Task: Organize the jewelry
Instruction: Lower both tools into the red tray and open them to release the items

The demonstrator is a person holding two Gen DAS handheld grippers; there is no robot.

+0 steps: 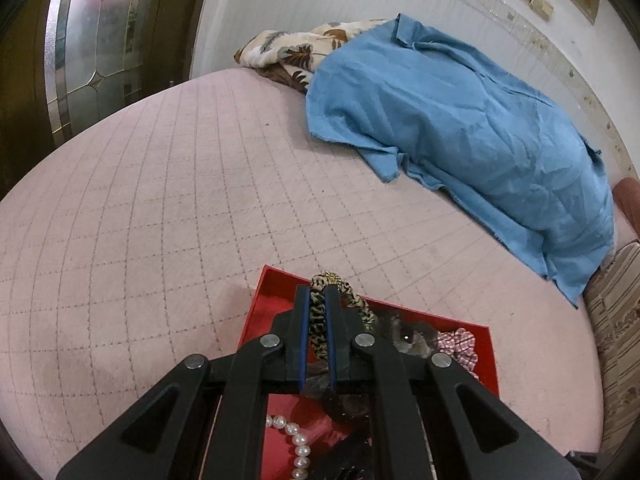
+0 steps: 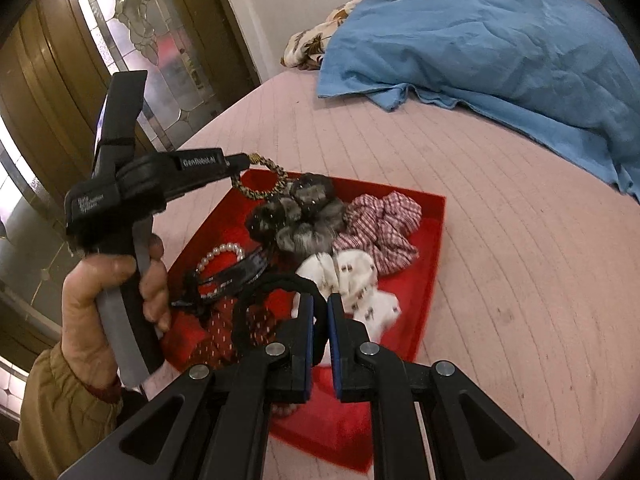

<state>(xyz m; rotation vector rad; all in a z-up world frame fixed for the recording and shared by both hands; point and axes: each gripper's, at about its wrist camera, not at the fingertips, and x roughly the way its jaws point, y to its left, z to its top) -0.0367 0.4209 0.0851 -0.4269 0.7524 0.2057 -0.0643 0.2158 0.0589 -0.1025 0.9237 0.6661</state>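
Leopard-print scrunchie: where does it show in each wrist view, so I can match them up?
Left wrist: leopard-print scrunchie sits bottom centre, pinched between the left gripper fingers, over the red tray.
Right wrist: the scrunchie is left of centre, hanging from the left gripper tip above the tray's far corner.
Shared landmark: the grey furry scrunchie right beside it.

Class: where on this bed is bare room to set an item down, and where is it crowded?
Bare pink quilt lies between the red tray and the blue cloth, and left of the tray. Inside the tray, scrunchies and a pearl bracelet crowd it.
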